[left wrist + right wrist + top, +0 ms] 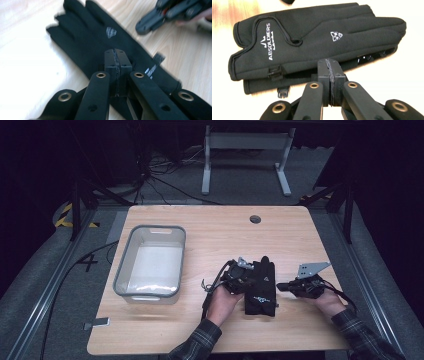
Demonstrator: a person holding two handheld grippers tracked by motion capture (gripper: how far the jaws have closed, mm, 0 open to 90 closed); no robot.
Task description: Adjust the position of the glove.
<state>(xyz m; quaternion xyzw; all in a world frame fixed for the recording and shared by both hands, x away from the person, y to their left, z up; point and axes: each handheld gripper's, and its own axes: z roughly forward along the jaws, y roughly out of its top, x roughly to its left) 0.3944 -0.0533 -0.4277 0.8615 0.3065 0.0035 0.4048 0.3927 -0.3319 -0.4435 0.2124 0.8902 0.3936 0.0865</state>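
A pair of black gloves (pixel 261 286) lies flat on the wooden table (pixel 210 235), one glove on top of the other. They are on the near side of the table, a bit right of the middle. Their fingers point to the far side and their cuffs point toward the person. In the right gripper view the top glove (pixel 312 40) has white letters near the cuff and a small white mark in the middle.

The left gripper (pixel 239 276) is just left of the gloves, at their edge. In the left gripper view its two black jaws are pressed flat together over the gloves (pixel 100 42). No cloth shows between them, so it holds nothing.

The right gripper (pixel 280 286) is just right of the gloves and points at them from the side. In the right gripper view its jaws are also pressed together, close to the long edge of the gloves. Nothing is between them.

A clear plastic tub (pixel 150 262) with a grey rim sits on the left part of the table, well apart from the gloves.
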